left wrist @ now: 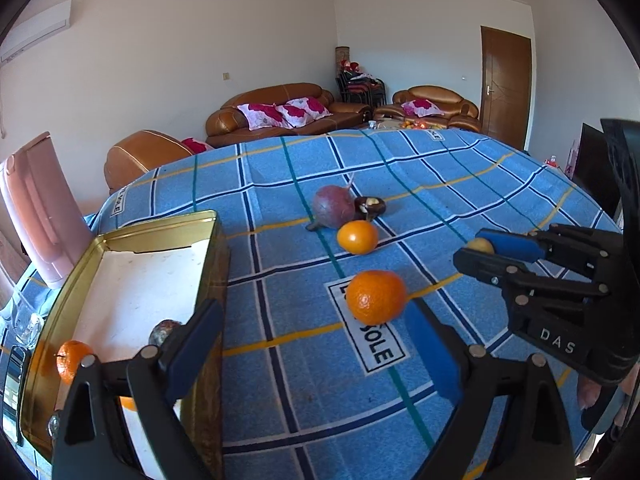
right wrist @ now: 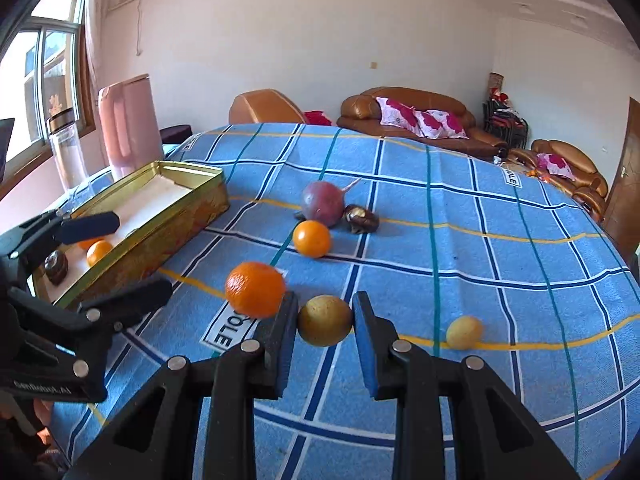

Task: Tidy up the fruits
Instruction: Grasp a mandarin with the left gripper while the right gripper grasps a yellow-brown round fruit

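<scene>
My right gripper (right wrist: 325, 330) is shut on a yellow-brown round fruit (right wrist: 325, 320), both pads against its sides, low over the blue checked cloth (right wrist: 480, 264). Seen from the left wrist, the same right gripper (left wrist: 472, 249) pinches that fruit (left wrist: 483, 245). My left gripper (left wrist: 314, 314) is open, and a tangerine (left wrist: 376, 298) lies on the cloth just ahead of its fingers, touching neither. To the left stands a gold tin (left wrist: 208, 264) holding a tangerine (left wrist: 72, 360) and a dark fruit (left wrist: 164, 332). Farther back lie an orange (right wrist: 312, 239), a purple fruit (right wrist: 323, 204) and a brown piece (right wrist: 362, 218).
A small yellow fruit (right wrist: 464, 332) lies on the cloth to the right of my right gripper. A pink jug (right wrist: 124, 128) and a clear bottle (right wrist: 66, 152) stand behind the tin near the table's left edge. Brown sofas line the far wall.
</scene>
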`<state>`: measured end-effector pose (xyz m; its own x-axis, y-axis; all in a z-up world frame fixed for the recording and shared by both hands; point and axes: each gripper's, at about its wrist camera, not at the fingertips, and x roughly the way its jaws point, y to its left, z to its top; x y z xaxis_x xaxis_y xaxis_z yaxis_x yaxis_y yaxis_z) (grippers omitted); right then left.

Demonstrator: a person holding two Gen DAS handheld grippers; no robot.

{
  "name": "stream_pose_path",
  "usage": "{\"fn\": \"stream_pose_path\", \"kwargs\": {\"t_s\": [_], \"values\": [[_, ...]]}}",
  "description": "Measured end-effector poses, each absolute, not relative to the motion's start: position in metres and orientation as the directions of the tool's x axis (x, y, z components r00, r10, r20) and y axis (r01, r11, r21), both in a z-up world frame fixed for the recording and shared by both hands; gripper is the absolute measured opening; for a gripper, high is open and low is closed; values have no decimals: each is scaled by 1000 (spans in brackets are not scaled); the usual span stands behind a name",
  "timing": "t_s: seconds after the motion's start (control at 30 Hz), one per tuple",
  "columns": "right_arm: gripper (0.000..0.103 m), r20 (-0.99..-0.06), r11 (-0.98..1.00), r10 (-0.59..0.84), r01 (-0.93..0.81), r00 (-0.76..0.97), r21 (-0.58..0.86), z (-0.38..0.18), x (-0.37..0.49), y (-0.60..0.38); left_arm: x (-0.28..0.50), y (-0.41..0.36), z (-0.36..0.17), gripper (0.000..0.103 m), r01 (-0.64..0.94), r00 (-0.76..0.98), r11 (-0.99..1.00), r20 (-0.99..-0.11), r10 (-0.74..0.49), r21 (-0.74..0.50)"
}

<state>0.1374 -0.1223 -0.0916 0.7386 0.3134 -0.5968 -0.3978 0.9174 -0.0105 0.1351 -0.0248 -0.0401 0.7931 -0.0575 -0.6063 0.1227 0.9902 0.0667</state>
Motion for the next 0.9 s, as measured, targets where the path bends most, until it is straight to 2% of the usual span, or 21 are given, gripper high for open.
{"fn": "stream_pose_path", "kwargs": {"t_s": [0.17,0.27,0.43,0.53,0.6,0.9], "values": [[30,-583,939,283,-345,761,5,-94,150,-129,161,-39,-57,88,130,754,990,-654,-61,57],[30,-589,944,277,-328,759,21,-99,156,-134,172,-46,-66,81,144,723,989,-686,-82,34],[30,-591,948,272,-318,759,28,-100,160,-140,183,-53,-73,80,158,699,987,-708,-105,9],[30,-600,945,279,-326,750,32,-102,161,-139,189,-57,-77,66,182,671,983,-732,-118,8],[30,-607,943,280,-333,743,28,-102,162,-137,191,-60,-80,49,202,650,979,-748,-133,1],[30,-599,937,294,-347,745,29,-102,160,-137,189,-56,-78,48,199,661,980,-735,-151,-23]]}}
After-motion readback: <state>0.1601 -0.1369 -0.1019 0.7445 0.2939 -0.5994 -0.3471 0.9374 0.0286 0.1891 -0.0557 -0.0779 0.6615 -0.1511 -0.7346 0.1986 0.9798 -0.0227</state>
